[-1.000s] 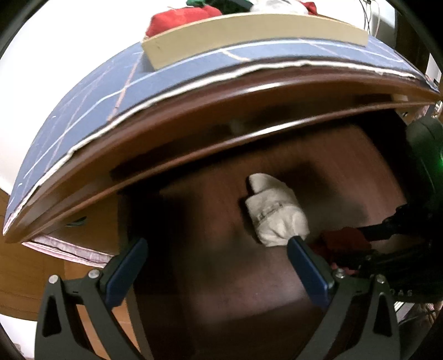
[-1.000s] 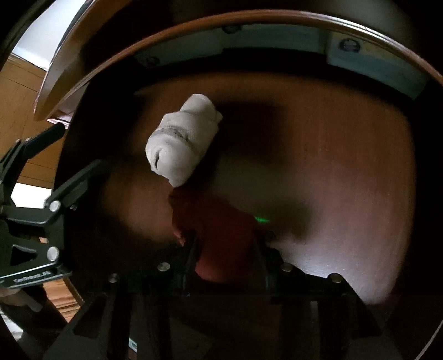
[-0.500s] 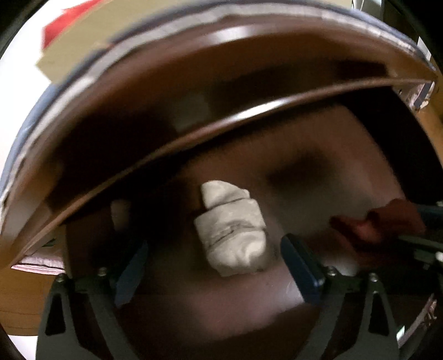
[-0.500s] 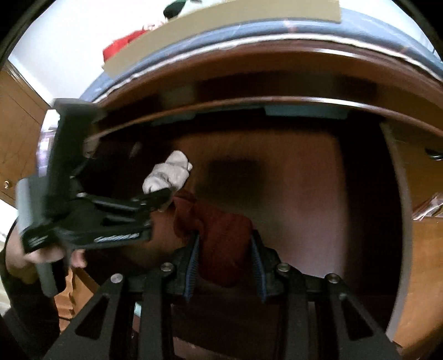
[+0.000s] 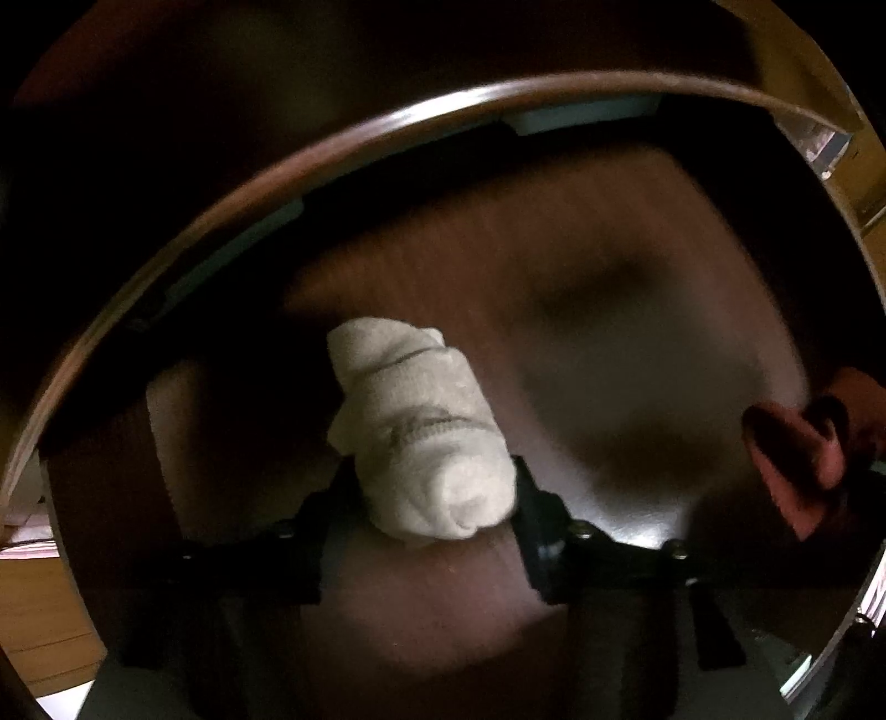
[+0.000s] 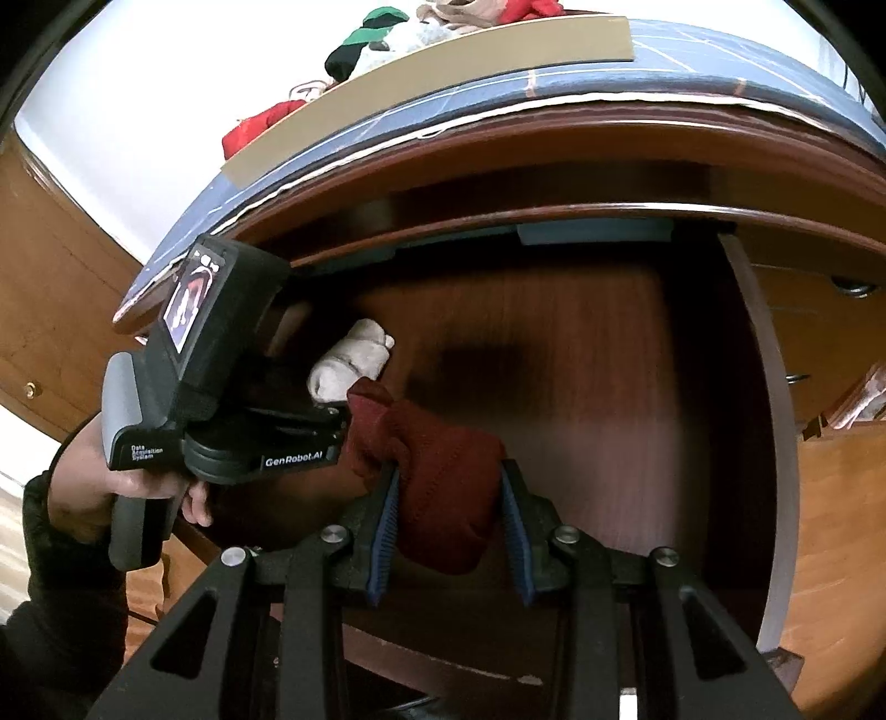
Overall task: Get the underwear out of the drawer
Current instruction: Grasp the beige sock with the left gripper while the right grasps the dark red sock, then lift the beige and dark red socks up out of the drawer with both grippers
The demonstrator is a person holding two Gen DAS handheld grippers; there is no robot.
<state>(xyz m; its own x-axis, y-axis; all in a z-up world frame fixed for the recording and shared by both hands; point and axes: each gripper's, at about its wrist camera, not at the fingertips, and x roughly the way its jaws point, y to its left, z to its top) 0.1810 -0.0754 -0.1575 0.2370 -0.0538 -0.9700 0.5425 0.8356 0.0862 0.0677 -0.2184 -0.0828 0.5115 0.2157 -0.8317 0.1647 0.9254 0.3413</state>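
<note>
A white rolled underwear (image 5: 426,443) lies on the dark wooden floor of the open drawer (image 5: 554,310). My left gripper (image 5: 433,476) points down into the drawer with its jaws closing, and both pads touch the sides of the white roll. From the right wrist view the white roll (image 6: 351,360) shows beside the left gripper's black body (image 6: 221,387), held by a hand (image 6: 83,487). My right gripper (image 6: 449,476) is shut on a dark red rolled underwear (image 6: 443,487), held above the drawer's front part. That red roll (image 5: 803,454) also shows at the right edge of the left wrist view.
The desk top above the drawer carries a blue mat (image 6: 498,94) and a cardboard sheet (image 6: 443,66) with red (image 6: 255,127) and green (image 6: 360,44) clothes piled on it. The drawer's right wall (image 6: 775,443) is pale. Bare drawer floor stretches right of the white roll.
My left gripper dropped into the drawer and its jaws closed from wide apart onto the white roll. The right gripper rose and drew back with the red roll.
</note>
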